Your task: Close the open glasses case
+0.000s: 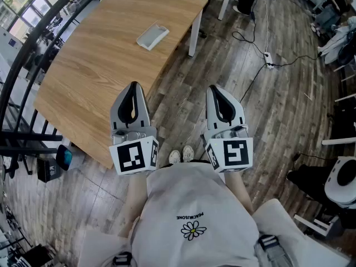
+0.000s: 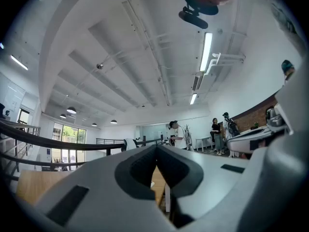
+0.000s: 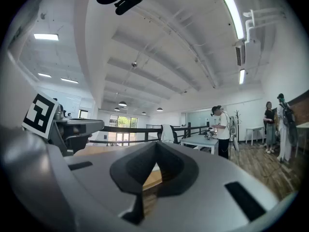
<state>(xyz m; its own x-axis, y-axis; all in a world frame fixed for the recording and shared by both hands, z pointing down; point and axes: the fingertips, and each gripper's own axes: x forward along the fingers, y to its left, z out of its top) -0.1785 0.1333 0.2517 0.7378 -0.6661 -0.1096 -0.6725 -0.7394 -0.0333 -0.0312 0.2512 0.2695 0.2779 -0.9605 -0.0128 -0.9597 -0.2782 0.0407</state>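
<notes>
A pale grey glasses case (image 1: 152, 36) lies on the far part of the wooden table (image 1: 94, 77); it is too small in the head view to make out its lid. Both grippers hang close to my body, well short of the case. The left gripper (image 1: 133, 87) is over the table's near corner, and its tips meet with nothing between them. Over the floor just right of the table, the right gripper (image 1: 216, 89) is shut and empty too. In the left gripper view the left gripper (image 2: 156, 148) points level across the room; the right gripper (image 3: 155, 144) does the same in its own view.
A black railing (image 1: 22, 54) runs along the table's left side. The table's white leg (image 1: 194, 35) stands at its right edge. Cables and a power strip (image 1: 268, 60) lie on the wooden floor to the right. People (image 3: 223, 129) stand far off in the room.
</notes>
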